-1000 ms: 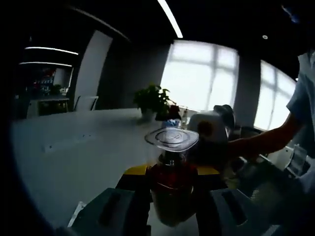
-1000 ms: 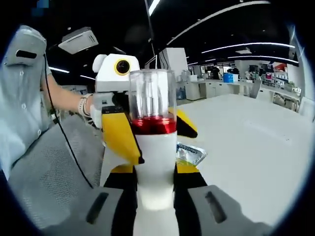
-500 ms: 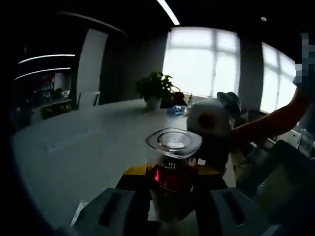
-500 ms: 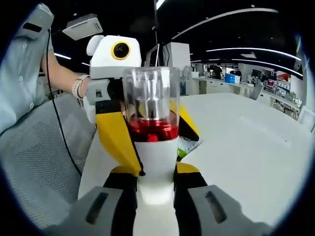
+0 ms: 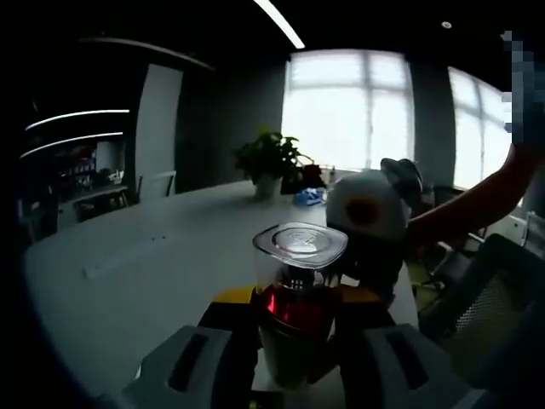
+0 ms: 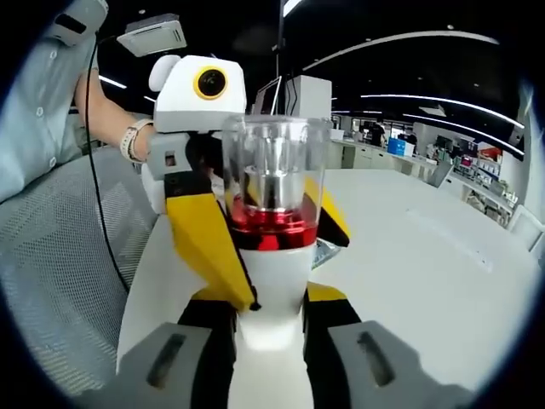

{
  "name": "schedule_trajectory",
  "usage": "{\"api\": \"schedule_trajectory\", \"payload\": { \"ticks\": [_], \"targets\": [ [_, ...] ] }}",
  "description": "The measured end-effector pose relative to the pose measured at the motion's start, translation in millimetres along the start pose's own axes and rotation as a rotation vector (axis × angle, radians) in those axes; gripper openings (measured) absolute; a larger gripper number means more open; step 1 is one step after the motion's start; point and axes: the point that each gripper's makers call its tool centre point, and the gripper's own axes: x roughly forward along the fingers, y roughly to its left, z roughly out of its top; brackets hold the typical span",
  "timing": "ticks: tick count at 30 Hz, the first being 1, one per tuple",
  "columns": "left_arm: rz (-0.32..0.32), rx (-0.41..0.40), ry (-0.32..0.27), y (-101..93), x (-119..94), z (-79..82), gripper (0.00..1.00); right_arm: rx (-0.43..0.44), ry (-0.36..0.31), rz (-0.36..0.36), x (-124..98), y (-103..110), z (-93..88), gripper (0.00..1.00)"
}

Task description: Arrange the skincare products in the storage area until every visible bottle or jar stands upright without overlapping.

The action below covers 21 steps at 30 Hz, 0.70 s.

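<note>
Since half a second ago both views just tilted a bit. Both grippers clamp one bottle (image 6: 274,256): right gripper (image 6: 271,358) low, left gripper (image 6: 255,230) apparently near its red collar. Plant (image 5: 270,159) at 12 o'clock, mesh chair (image 6: 60,281) at 9.

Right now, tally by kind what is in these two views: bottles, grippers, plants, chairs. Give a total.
Bottles: 1, the pump bottle with a clear cap and red collar
Grippers: 2, the left gripper and the right gripper, both clamped on it
Potted plants: 1, the potted plant
Mesh chairs: 1, the mesh chair
Total: 5
</note>
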Motion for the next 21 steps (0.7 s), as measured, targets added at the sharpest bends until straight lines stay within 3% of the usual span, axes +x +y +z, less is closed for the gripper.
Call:
{"api": "schedule_trajectory", "payload": {
  "ticks": [4, 7, 11, 13, 15, 21],
  "targets": [
    [-0.010, 0.019, 0.002, -1.0, -2.0, -0.8, 0.32, 0.077, 0.011, -0.062, -14.1, -3.1, -6.4, 0.43],
    [-0.041, 0.026, 0.016, -2.2, -5.8, -4.8, 0.35, 0.093, 0.023, -0.113, -31.5, -4.5, -10.5, 0.39],
    [-0.059, 0.042, 0.043, 0.4, -9.5, -15.0, 0.36, 0.153, 0.031, -0.160, -54.5, -1.3, -10.8, 0.45],
    [-0.064, 0.036, 0.039, 0.7, -10.8, -16.0, 0.35, 0.184, 0.012, -0.207, -67.5, -1.0, -3.8, 0.43],
    [-0.074, 0.043, 0.043, 1.0, -11.4, -18.5, 0.34, 0.227, -0.048, -0.253, -78.0, -1.3, 11.0, 0.42],
    [-0.117, 0.043, 0.046, 1.2, -7.4, -24.3, 0.32, 0.279, -0.107, -0.349, -87.2, -3.6, 47.5, 0.43]
  ]
}}
